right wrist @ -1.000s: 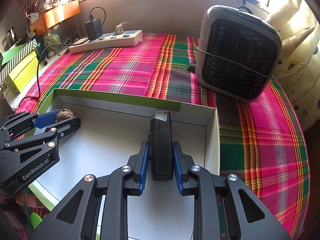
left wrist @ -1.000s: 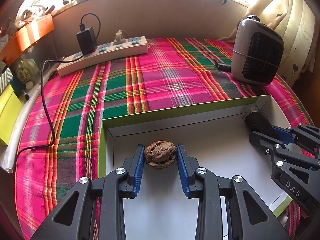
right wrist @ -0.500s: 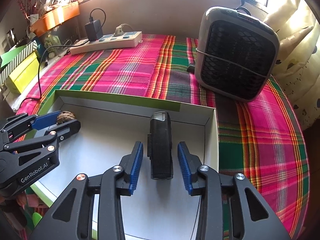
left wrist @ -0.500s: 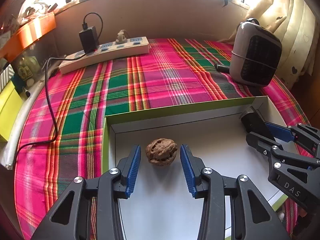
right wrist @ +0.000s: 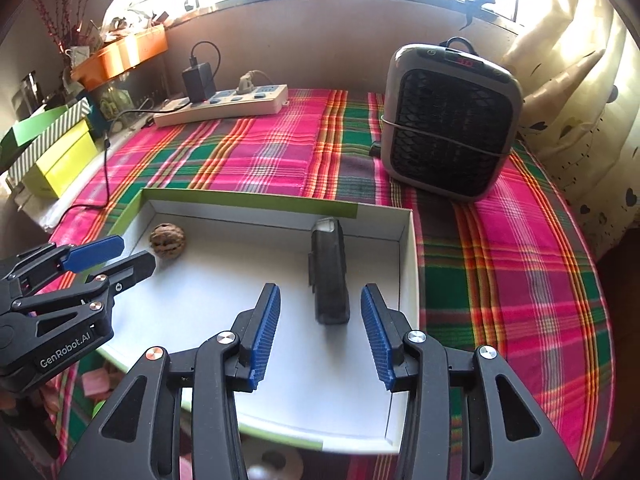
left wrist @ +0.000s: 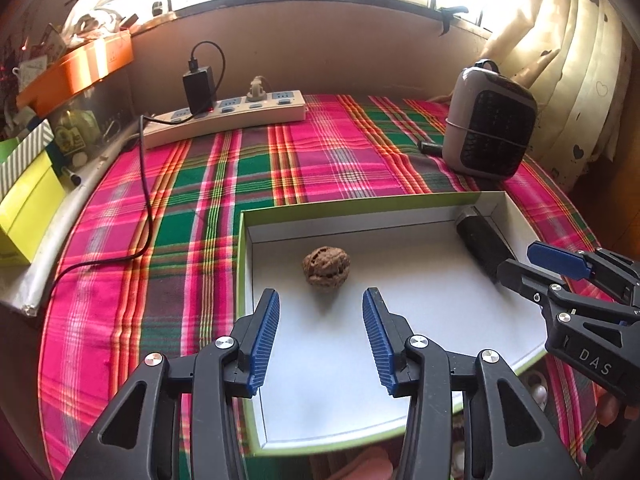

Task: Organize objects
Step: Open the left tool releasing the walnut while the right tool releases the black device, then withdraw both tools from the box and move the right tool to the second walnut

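Observation:
A brown walnut (left wrist: 327,267) lies on the white floor of a shallow green-edged box (left wrist: 360,202), near its left wall. My left gripper (left wrist: 320,298) stands just behind the nut, its jaws opening, nothing between the blue pads. A dark oblong device (right wrist: 330,270) lies in the box (right wrist: 248,199) near the right wall. Around its near end is my right gripper (right wrist: 320,294), jaws opening and pads clear of it. The walnut (right wrist: 168,240) and the left gripper (right wrist: 120,252) show at the left of the right wrist view; the device (left wrist: 482,240) and right gripper (left wrist: 532,262) at the right of the left wrist view.
A grey fan heater (right wrist: 448,120) stands on the plaid cloth (right wrist: 260,148) behind the box. A white power strip (left wrist: 228,118) with a black charger lies at the back. Yellow-green boxes (left wrist: 24,208) sit at the left, a curtain (left wrist: 580,64) hangs at the right.
Both grippers let go: the left released the walnut, the right the dark device. Both drew back and up while their jaws widened. Walnut and device stay lying in the box.

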`<state>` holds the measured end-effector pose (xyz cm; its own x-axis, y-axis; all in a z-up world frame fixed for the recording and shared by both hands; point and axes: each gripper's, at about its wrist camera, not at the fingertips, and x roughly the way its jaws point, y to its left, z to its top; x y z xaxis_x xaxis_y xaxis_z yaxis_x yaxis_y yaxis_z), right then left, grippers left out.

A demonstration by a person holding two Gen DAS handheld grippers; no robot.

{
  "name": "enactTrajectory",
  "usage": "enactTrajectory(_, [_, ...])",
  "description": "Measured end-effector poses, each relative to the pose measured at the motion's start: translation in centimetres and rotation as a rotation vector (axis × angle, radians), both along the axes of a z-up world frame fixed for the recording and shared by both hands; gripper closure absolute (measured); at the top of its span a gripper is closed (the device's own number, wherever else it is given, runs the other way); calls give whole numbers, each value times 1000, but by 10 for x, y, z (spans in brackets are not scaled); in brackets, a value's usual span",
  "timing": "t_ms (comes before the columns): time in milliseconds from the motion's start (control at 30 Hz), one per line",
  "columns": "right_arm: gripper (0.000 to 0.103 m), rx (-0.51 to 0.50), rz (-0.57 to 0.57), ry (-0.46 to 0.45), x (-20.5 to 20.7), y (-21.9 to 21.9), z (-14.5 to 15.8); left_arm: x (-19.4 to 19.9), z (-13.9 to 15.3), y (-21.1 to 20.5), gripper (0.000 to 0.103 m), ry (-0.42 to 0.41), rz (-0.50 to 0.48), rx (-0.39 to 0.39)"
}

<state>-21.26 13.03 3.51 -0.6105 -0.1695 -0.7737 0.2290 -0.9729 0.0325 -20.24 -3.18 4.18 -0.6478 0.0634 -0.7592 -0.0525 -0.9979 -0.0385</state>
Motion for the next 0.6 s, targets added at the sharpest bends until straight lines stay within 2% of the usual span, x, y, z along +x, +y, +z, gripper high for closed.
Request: enactTrajectory(600, [60, -69, 59, 27, 75, 6, 8, 76, 13, -13, 61, 68, 41, 20])
